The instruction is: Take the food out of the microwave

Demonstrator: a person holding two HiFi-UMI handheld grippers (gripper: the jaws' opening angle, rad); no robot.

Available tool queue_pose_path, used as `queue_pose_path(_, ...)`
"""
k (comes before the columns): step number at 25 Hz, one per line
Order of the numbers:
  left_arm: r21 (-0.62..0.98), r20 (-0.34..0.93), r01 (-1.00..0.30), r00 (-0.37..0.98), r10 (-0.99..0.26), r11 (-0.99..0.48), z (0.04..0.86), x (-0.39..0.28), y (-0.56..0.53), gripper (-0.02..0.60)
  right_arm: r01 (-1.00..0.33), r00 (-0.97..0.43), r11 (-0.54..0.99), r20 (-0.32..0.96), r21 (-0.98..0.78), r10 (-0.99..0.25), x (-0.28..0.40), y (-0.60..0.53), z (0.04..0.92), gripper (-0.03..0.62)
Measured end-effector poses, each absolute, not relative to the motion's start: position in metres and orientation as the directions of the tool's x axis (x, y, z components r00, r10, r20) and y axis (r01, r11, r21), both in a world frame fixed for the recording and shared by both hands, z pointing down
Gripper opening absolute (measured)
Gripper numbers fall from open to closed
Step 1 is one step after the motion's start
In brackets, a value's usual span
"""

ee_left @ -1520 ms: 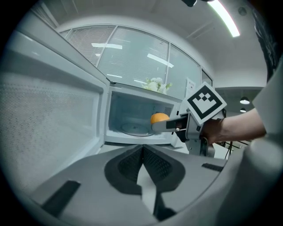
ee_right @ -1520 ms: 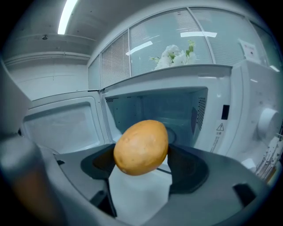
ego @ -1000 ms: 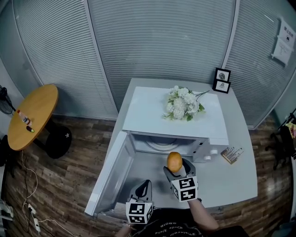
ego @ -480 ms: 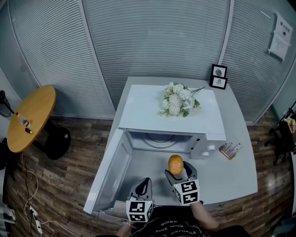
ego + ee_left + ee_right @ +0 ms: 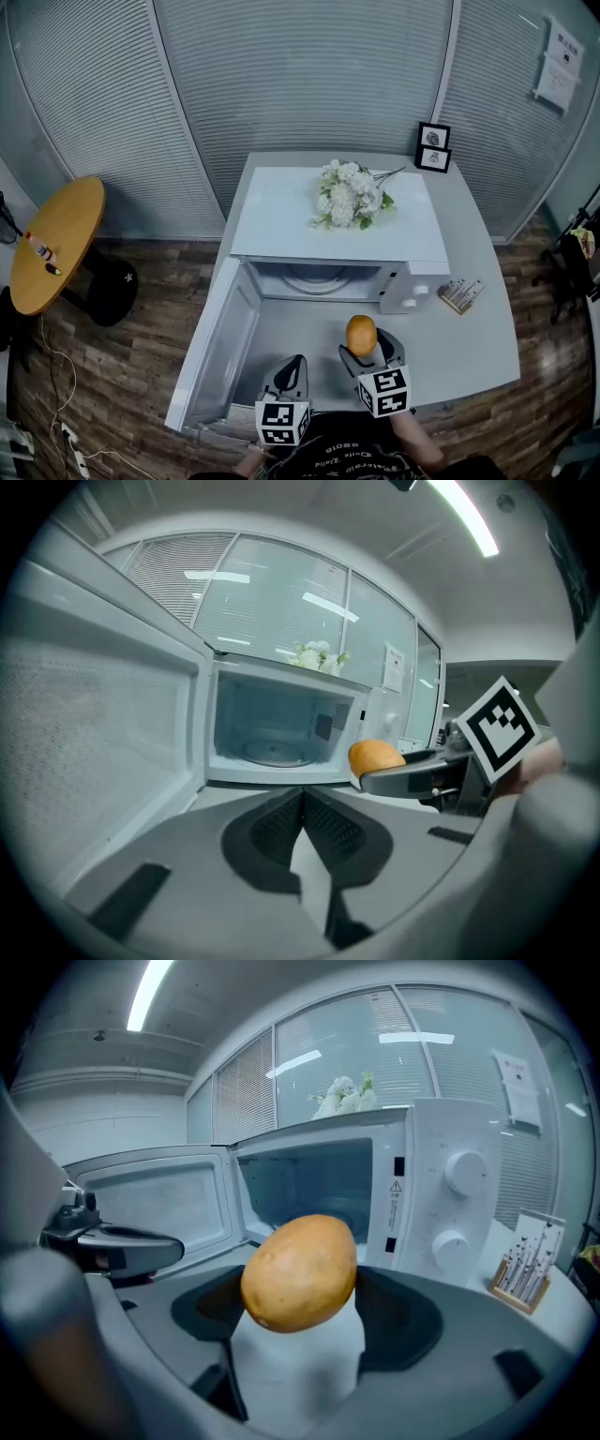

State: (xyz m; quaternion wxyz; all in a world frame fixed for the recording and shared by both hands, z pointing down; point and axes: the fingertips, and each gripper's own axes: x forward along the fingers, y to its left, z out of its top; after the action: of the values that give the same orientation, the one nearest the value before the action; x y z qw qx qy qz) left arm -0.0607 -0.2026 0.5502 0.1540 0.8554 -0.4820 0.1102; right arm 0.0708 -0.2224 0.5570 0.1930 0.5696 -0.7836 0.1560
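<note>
An orange-brown, egg-shaped food item point(image 5: 361, 335) point(image 5: 300, 1273) point(image 5: 376, 757) sits pinched between the jaws of my right gripper point(image 5: 364, 349) point(image 5: 302, 1297), held above the grey table in front of the white microwave point(image 5: 337, 217). The microwave's door point(image 5: 214, 349) hangs wide open to the left. Its cavity shows only the glass turntable point(image 5: 273, 752). My left gripper point(image 5: 290, 373) point(image 5: 302, 822) hovers low beside the door, its jaws together with nothing between them.
White flowers point(image 5: 345, 195) lie on top of the microwave. Two small framed pictures point(image 5: 431, 147) stand at the table's back right. A small wooden holder point(image 5: 462, 293) sits right of the microwave's knobs point(image 5: 463, 1174). A round wooden side table point(image 5: 52, 242) stands on the floor at left.
My right gripper has drawn the food back from the microwave opening toward me, over the table. The left gripper has hardly moved.
</note>
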Motion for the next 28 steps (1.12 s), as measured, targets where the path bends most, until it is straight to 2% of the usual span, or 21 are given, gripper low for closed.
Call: queue_pose_path(28,0.137,0.341,-0.838,0.541,-0.769,-0.528,0.55,-0.042,-0.206,0.008,-0.969,-0.242,0.234,0.465,-0.074,-0.852,0.096,-0.189,0.569,0.359)
